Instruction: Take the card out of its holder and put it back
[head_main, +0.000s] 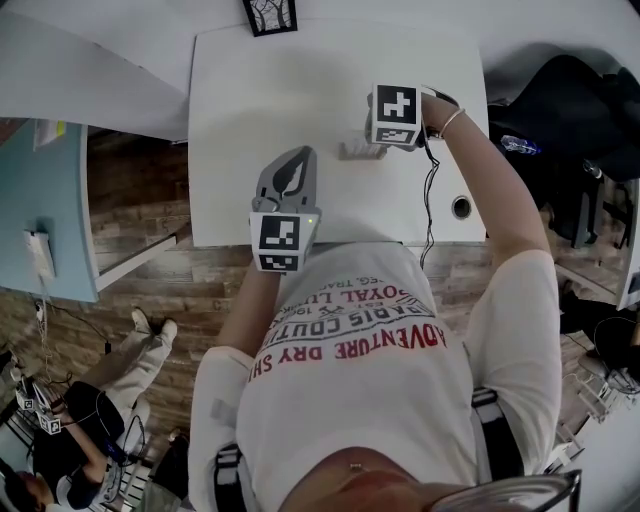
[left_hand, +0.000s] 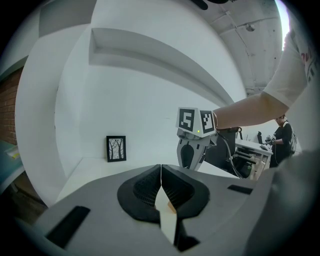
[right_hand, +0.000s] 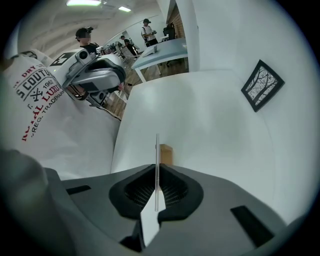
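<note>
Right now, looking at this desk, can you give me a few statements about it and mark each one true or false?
1. The right hand-held gripper is clamped on a thin card. True.
2. The left hand-held gripper grips the card too. False: its jaws are shut and only the right one has the card.
3. A framed picture stands at the far edge of the table. True.
4. The table is black. False: it is white.
</note>
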